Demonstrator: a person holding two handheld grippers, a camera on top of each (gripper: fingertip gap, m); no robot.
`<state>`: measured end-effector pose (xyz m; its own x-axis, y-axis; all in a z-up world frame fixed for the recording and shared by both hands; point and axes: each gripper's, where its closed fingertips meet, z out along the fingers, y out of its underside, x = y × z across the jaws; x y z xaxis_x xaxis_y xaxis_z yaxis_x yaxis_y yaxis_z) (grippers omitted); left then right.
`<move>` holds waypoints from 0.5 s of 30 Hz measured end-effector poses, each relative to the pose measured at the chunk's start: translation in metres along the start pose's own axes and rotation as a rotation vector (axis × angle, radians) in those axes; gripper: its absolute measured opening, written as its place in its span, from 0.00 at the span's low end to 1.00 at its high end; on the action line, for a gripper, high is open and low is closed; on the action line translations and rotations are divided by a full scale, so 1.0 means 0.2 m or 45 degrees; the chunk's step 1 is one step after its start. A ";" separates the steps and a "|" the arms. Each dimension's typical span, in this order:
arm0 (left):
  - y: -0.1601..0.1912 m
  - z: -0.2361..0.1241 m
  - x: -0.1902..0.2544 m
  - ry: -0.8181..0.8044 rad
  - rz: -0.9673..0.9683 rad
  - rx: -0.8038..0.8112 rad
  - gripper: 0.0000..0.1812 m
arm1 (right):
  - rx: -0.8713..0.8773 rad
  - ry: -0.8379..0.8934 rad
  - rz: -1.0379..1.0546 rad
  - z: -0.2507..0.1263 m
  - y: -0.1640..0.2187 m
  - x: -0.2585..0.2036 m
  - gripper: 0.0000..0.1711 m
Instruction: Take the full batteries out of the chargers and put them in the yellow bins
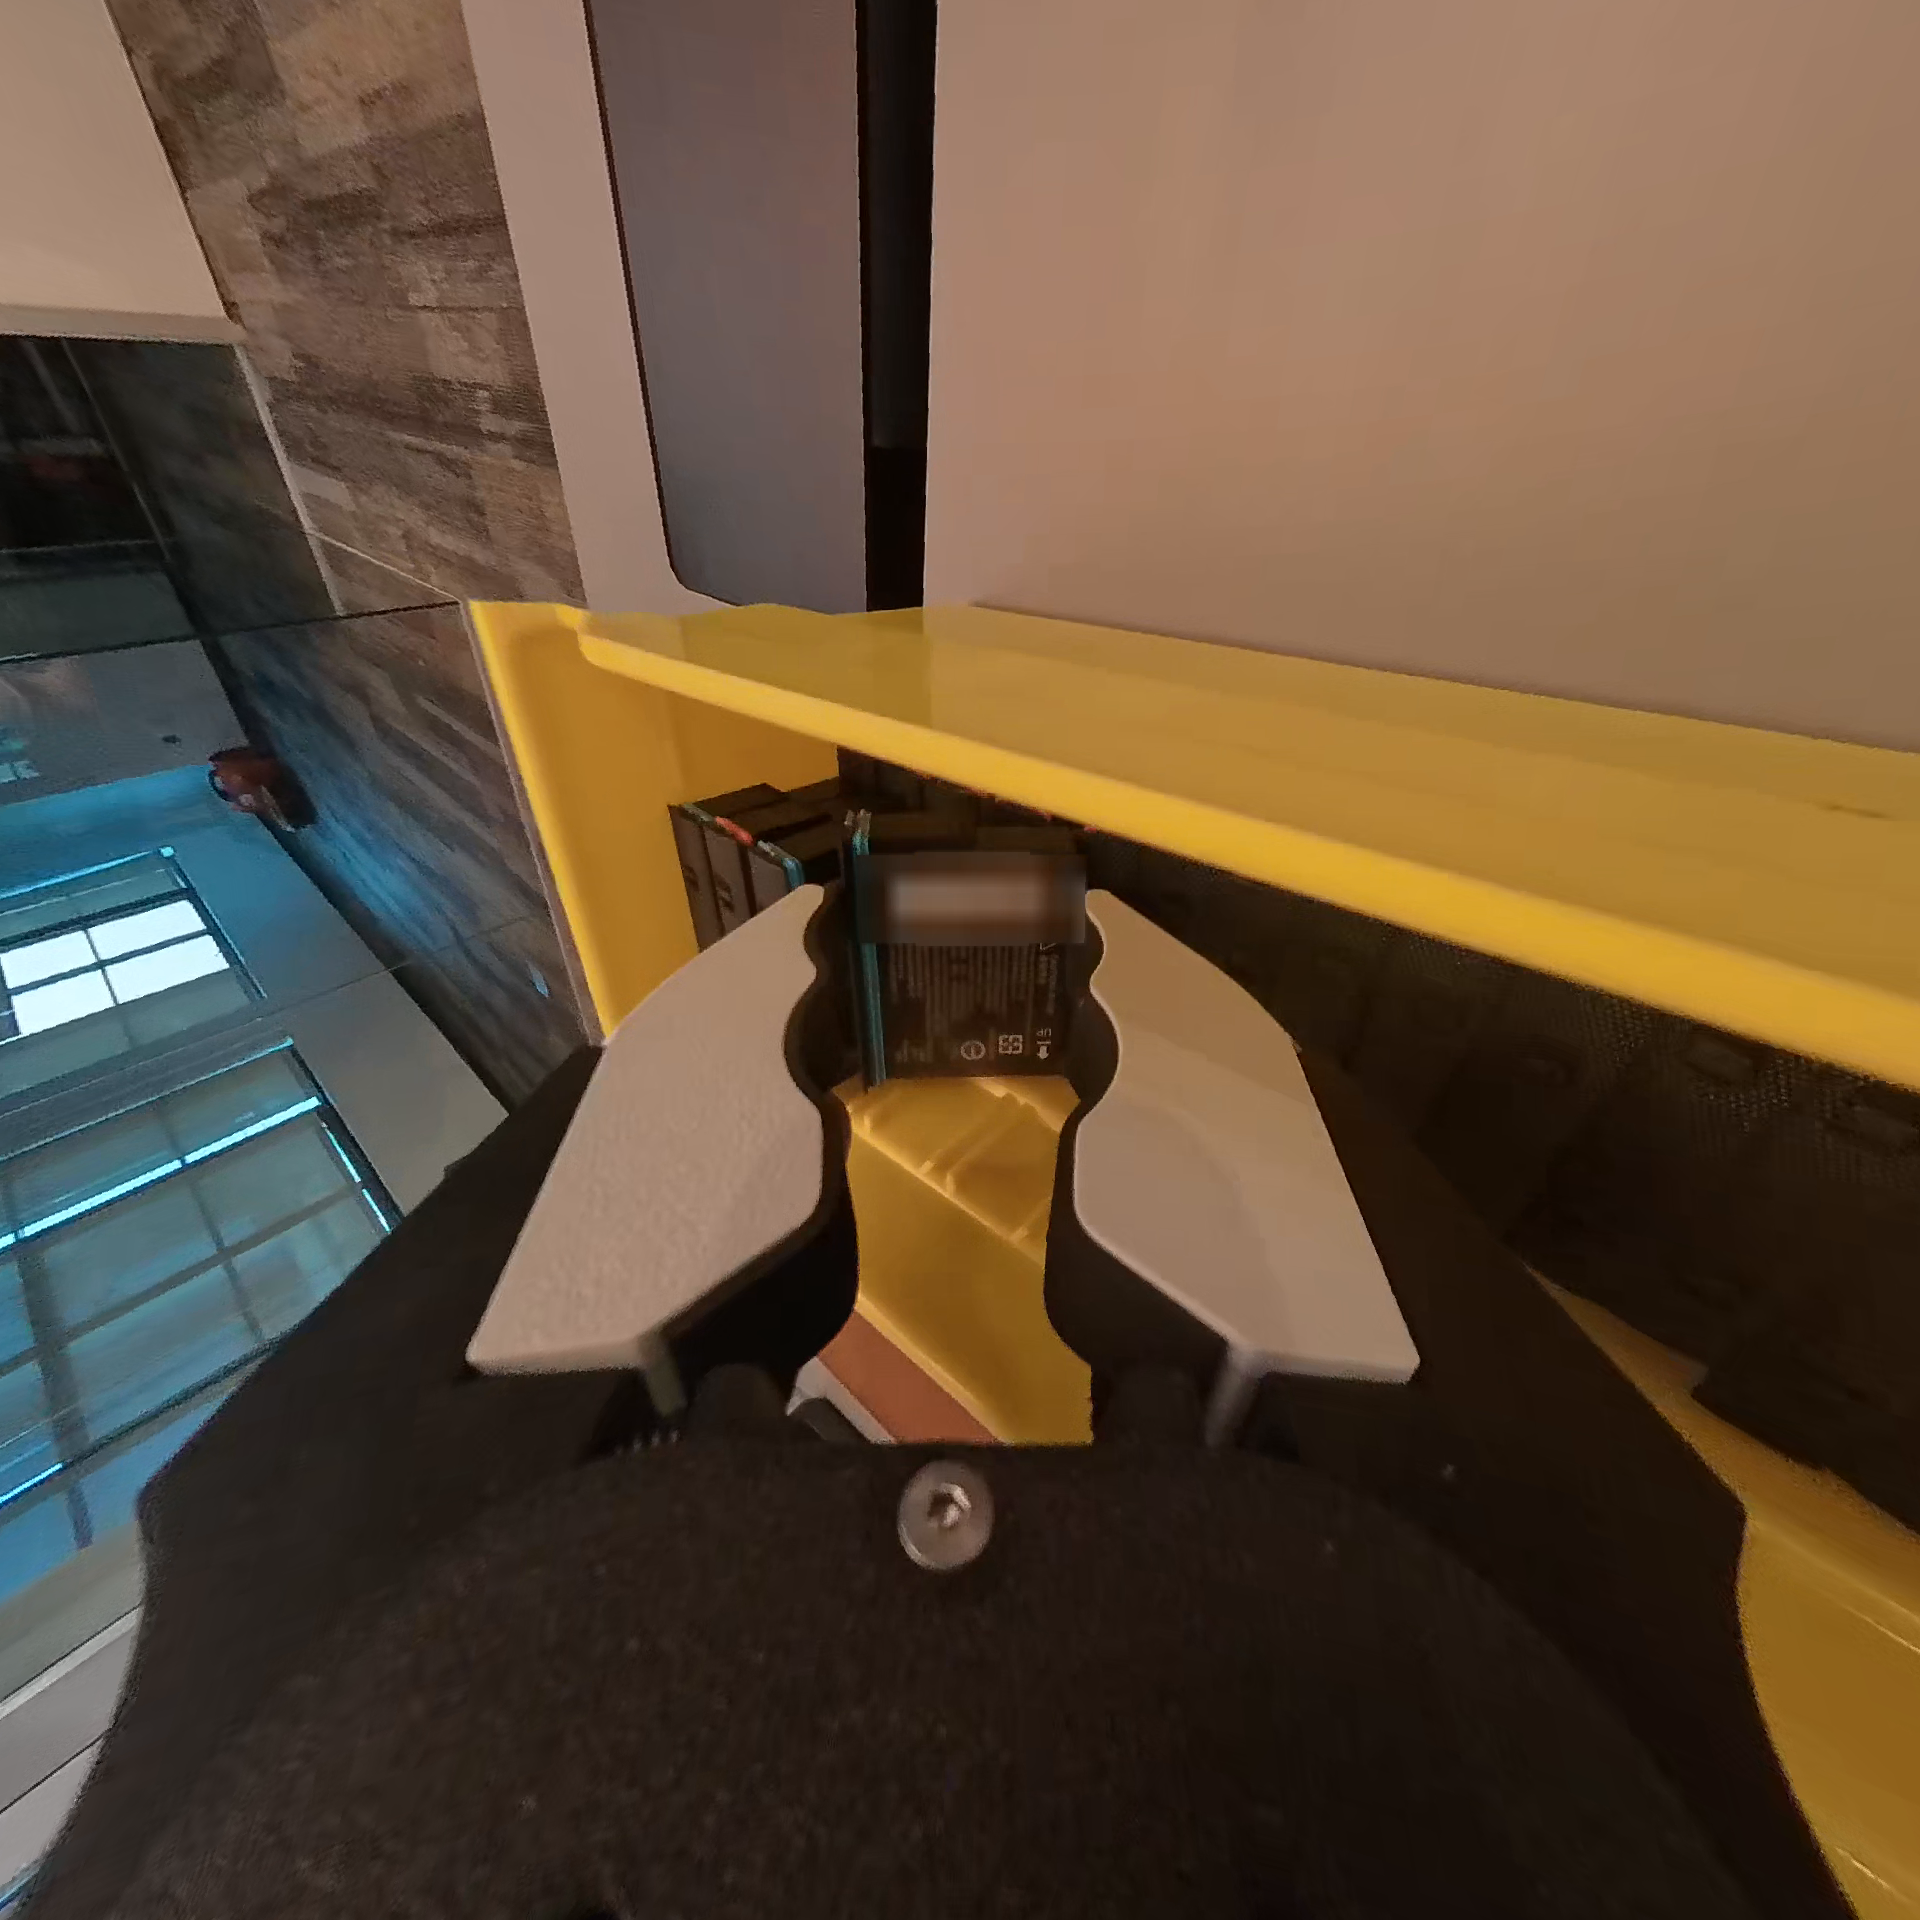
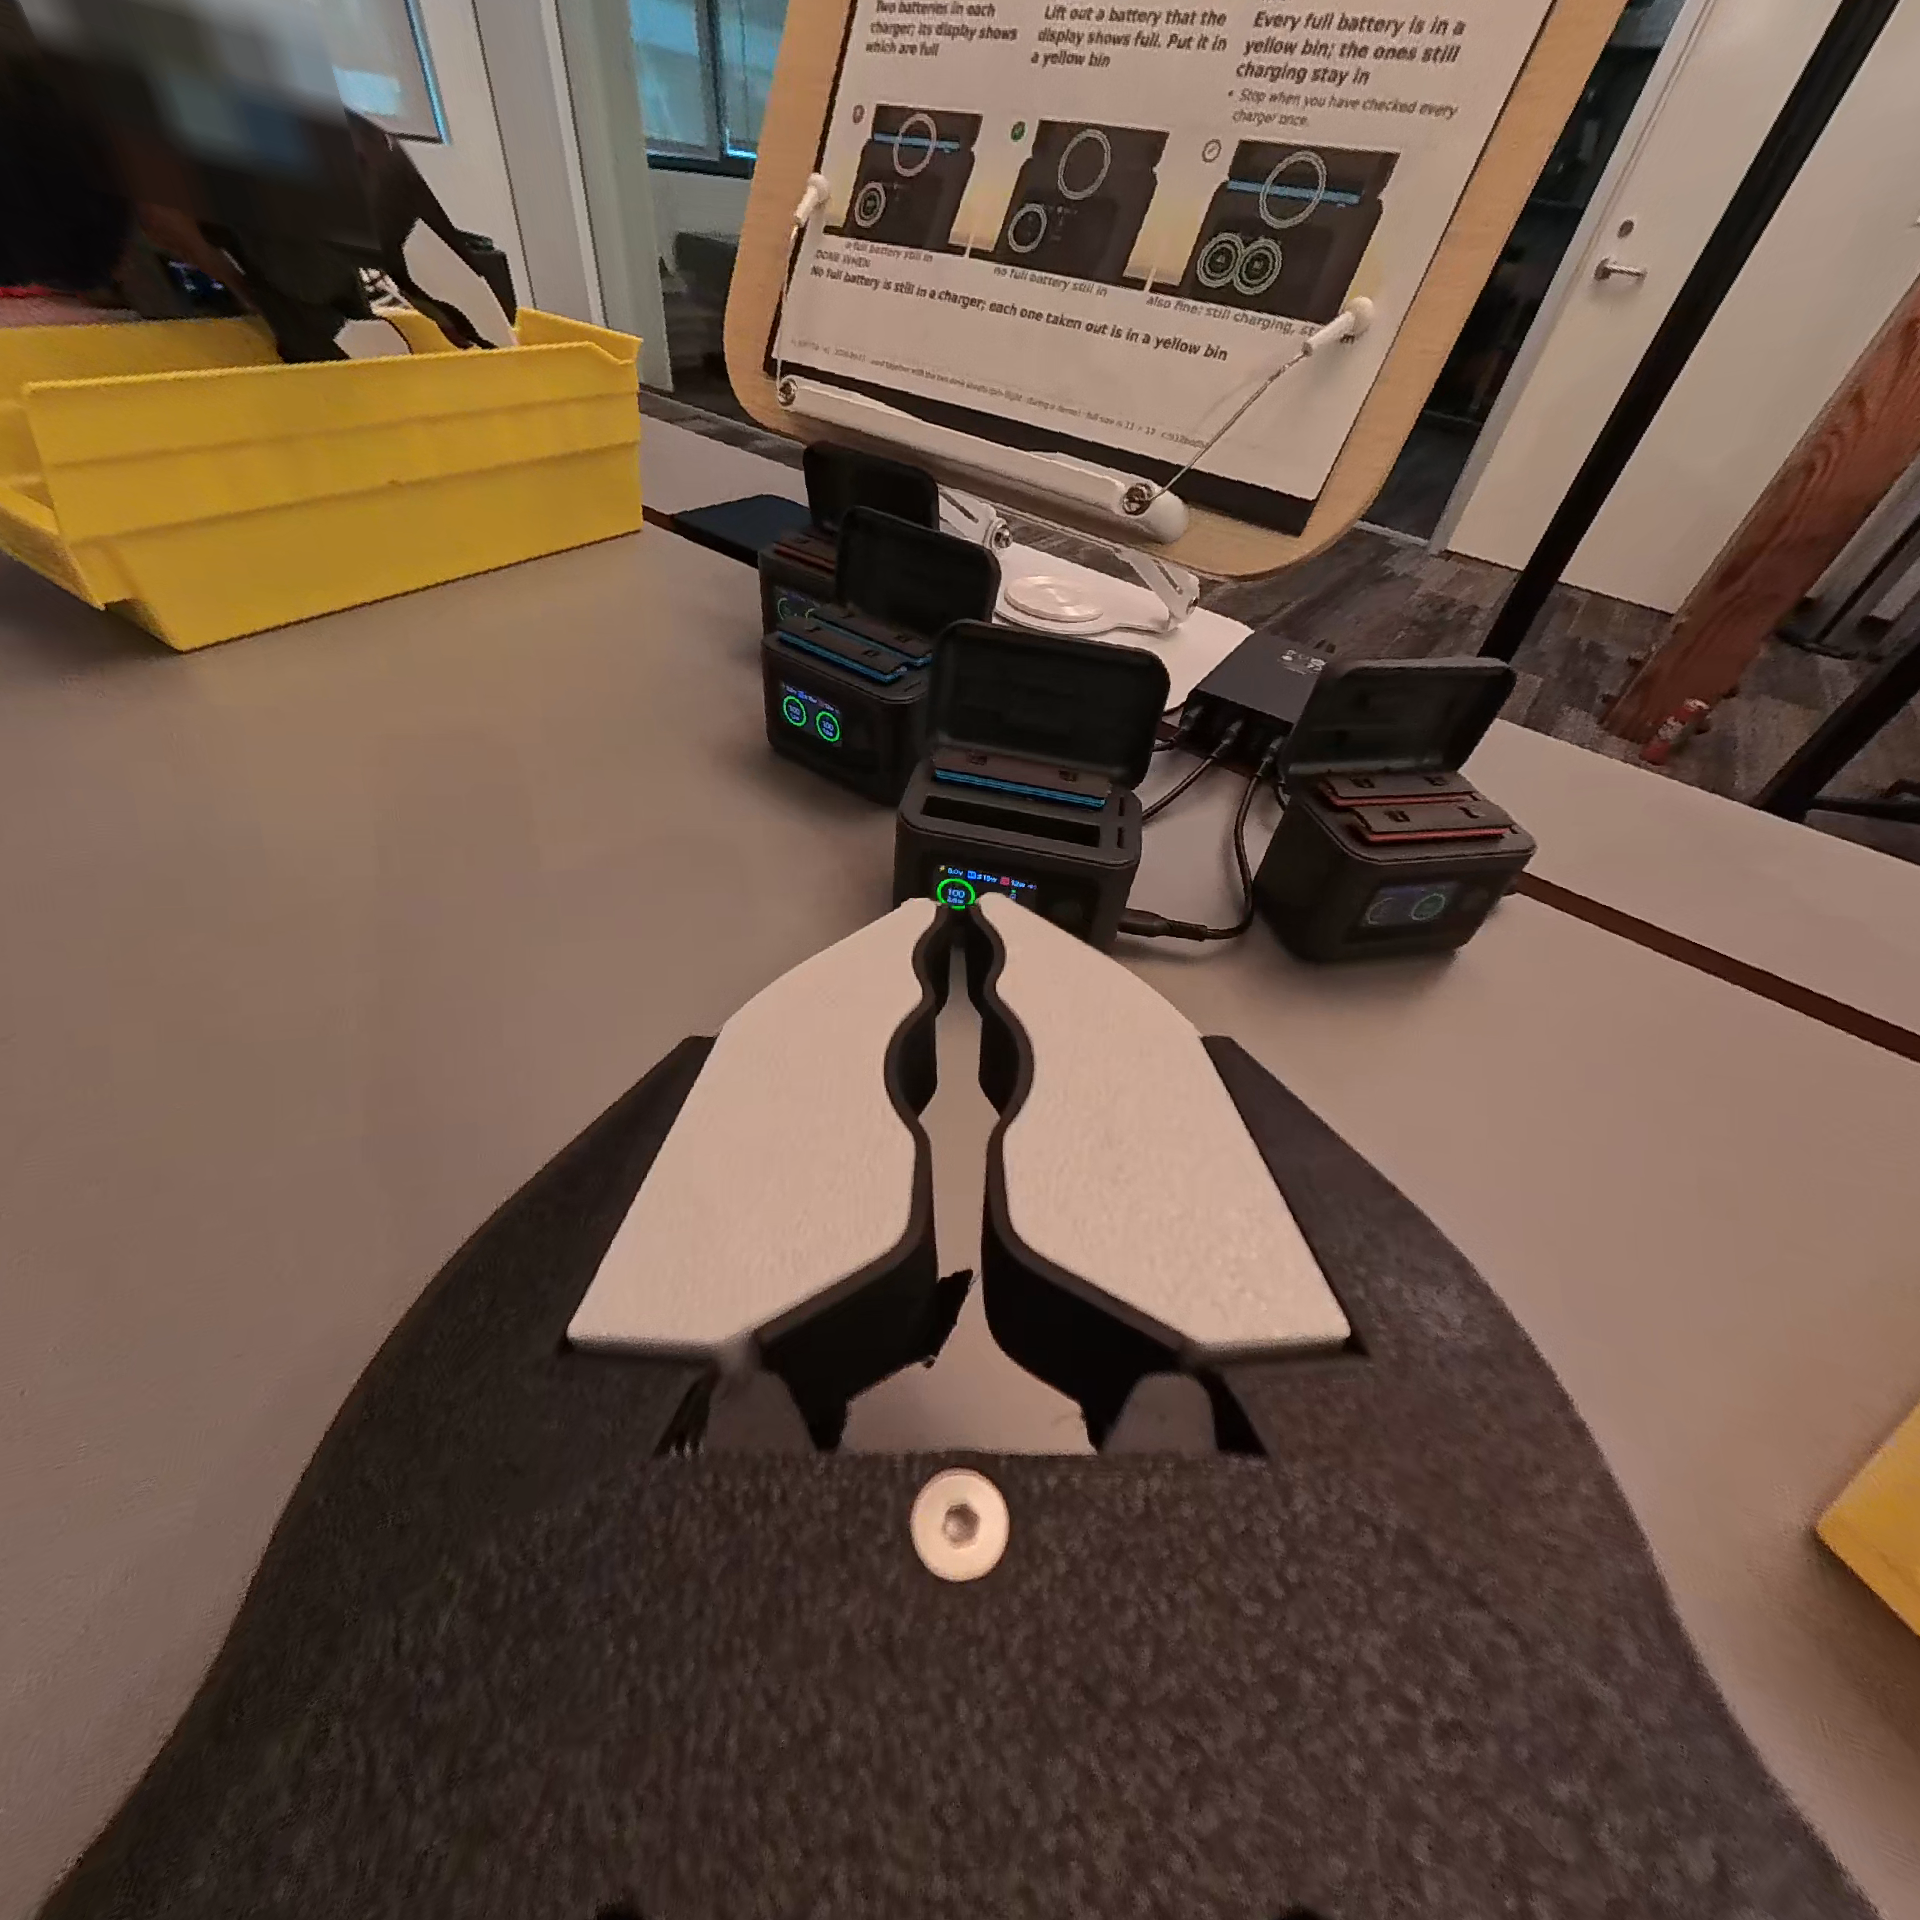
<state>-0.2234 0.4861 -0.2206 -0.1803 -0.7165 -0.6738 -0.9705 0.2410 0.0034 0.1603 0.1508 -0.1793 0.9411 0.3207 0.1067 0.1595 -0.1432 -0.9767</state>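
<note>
- A black battery (image 1: 961,971) with a teal edge (label print not repeated) is clamped between the left gripper (image 1: 954,935) fingers, inside the yellow bin (image 1: 1247,748).
- The right gripper (image 2: 958,920) is held nearly closed, empty, above the table (image 2: 416,883).

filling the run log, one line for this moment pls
left gripper holds battery inside yellow bin | right gripper shut, empty

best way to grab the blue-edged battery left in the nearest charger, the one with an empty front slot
Grip the blue-edged battery by its raised top strip, across its two broad faces, coming straight down from above. It stands upright in the rear slot of the nearest charger; only that edge shows. The empty front slot gives one finger room; the open lid behind it looks tight for the other.
</note>
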 end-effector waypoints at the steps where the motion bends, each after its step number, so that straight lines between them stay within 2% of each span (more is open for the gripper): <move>1: 0.00 0.00 0.00 -0.013 0.001 0.009 0.22 | 0.003 0.003 -0.005 0.00 0.00 0.00 0.01; 8: 0.01 -0.11 -0.04 -0.135 -0.016 0.079 0.23 | 0.014 -0.008 0.000 0.00 -0.01 -0.01 0.01; 12: -0.07 -0.33 -0.13 -0.340 -0.059 0.194 0.22 | 0.031 -0.022 -0.003 -0.01 -0.03 -0.02 0.02; 15: -0.20 -0.54 -0.14 -0.480 -0.061 0.289 0.22 | 0.048 -0.051 0.004 -0.01 -0.04 -0.05 0.04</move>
<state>-0.1972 0.4266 -0.1222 -0.0240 -0.4514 -0.8920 -0.9090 0.3812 -0.1685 0.1498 0.1471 -0.1716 0.9289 0.3574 0.0972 0.1448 -0.1087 -0.9835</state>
